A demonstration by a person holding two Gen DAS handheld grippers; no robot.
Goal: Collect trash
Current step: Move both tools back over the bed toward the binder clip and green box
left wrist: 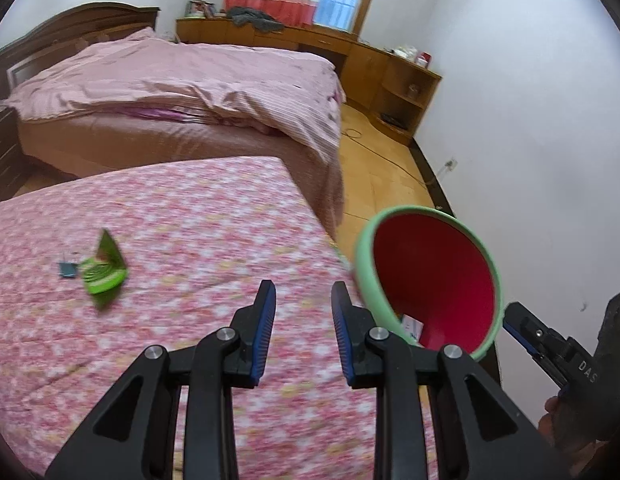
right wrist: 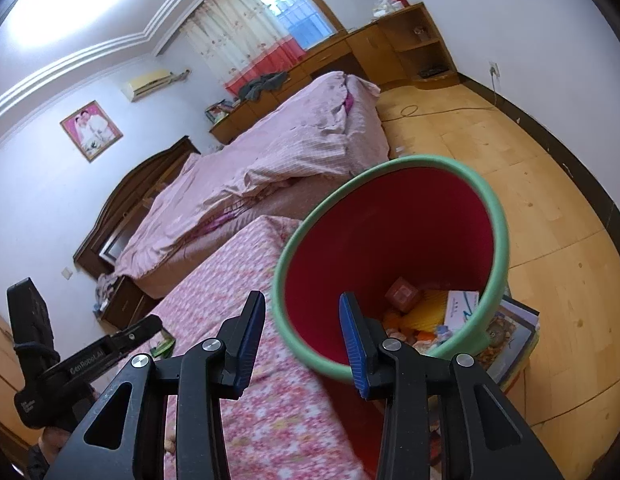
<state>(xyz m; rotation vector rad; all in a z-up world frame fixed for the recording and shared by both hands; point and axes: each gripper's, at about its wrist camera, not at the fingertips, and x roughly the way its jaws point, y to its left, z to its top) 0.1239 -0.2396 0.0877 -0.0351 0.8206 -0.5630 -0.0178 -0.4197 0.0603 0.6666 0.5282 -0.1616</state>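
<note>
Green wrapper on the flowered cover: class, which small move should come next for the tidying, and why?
Probably carry the left tongs over to the green wrapper. They are open and empty, the wrapper lies loose on the cover, and the bin already holds other scraps.

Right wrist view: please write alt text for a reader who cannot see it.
The open, empty right gripper points at a red bin with a green rim, which already holds trash. The bin stands beside a floral pink bedspread; the left gripper shows at lower left.
</note>
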